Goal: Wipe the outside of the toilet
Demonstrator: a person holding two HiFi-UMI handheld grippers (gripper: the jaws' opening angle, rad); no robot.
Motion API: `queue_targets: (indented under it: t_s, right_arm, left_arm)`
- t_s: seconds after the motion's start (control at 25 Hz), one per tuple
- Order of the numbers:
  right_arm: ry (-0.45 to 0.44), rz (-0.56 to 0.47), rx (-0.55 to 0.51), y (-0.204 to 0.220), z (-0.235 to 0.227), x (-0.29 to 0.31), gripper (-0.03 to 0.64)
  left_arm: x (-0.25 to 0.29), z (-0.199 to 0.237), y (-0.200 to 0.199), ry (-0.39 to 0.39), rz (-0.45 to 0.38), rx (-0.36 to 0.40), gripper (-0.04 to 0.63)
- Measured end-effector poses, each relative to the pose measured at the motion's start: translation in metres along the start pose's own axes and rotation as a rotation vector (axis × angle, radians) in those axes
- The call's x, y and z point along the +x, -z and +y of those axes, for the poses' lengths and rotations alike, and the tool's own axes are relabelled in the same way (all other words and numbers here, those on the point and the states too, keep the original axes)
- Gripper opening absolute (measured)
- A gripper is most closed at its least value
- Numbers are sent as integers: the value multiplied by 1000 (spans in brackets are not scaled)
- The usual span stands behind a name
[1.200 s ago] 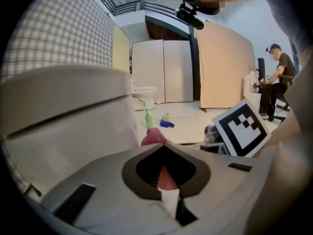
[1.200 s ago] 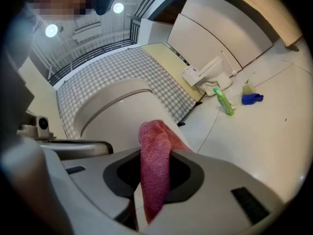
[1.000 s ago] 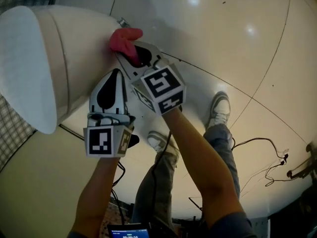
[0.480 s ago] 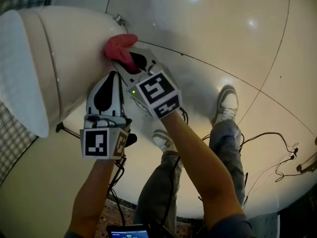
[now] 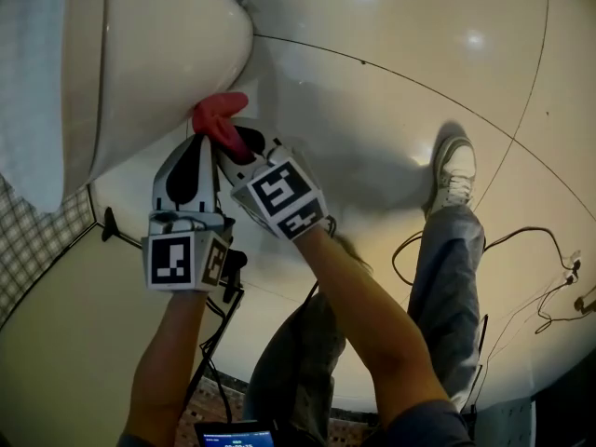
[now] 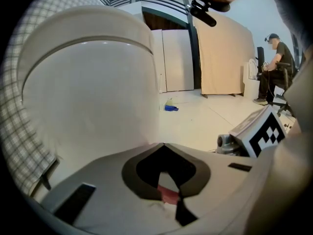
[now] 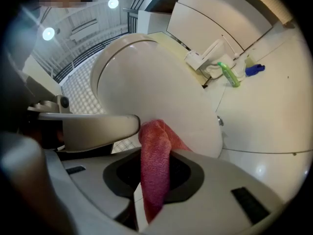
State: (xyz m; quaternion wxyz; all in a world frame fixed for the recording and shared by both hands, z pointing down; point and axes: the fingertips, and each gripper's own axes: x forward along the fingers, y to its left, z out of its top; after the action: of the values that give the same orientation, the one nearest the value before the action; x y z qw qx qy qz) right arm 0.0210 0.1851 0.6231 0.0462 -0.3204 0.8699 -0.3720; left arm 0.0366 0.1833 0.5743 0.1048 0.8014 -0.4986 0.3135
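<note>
The white ceramic toilet (image 5: 158, 54) stands on the glossy cream tiled floor (image 5: 391, 91), its rounded outer wall bulging toward both grippers; the right claw (image 5: 235, 140) is pinching a red terry cloth (image 5: 220, 117), and the right gripper view shows the cloth rising out from between the jaws as a folded strip whose upper end lies against the underside curve of the bowl; the left claw (image 5: 199, 142) sits just beside the right one, nearer the toilet wall, with its jaws pressed together at the tips and nothing held between them; in the left gripper view a small sliver of red shows through the dark opening behind those tips; each gripper's marker cube faces up toward the head camera, the left cube (image 5: 184, 261) lower than the right cube (image 5: 279, 198); on the floor well apart from the toilet stands the person's pale sneaker (image 5: 453, 177), with black cables (image 5: 521, 250) trailing beyond it; the right gripper view also shows a green bottle (image 7: 229, 75) and a small blue object (image 7: 255, 70) lying on the floor behind the toilet's base.
</note>
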Motion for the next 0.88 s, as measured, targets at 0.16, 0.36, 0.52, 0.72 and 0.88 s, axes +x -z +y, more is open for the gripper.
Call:
queue_targets:
  t_s: [0.16,0.36,0.52,0.72,0.88]
  right_arm:
    - [-9,26,-11,3,-2,-4,84]
    - [49,27,-24,-21,-58,-13,84]
    - [80,-8,-7,-46,-110,-3,84]
    - [64,-56,46,-64,-159,27,84]
    - [69,-75,105,-61,-189,39,84]
  left_arm:
    - [-1,-3,-1,-4,-10,-17,14]
    - [28,-23,-21,28,2,-46,14]
    - [67,-36,-28,47,-9,-55,14]
    - [116,-50,-38,95,-3,5,14]
    - [144,-55,-32,109,20,33,12]
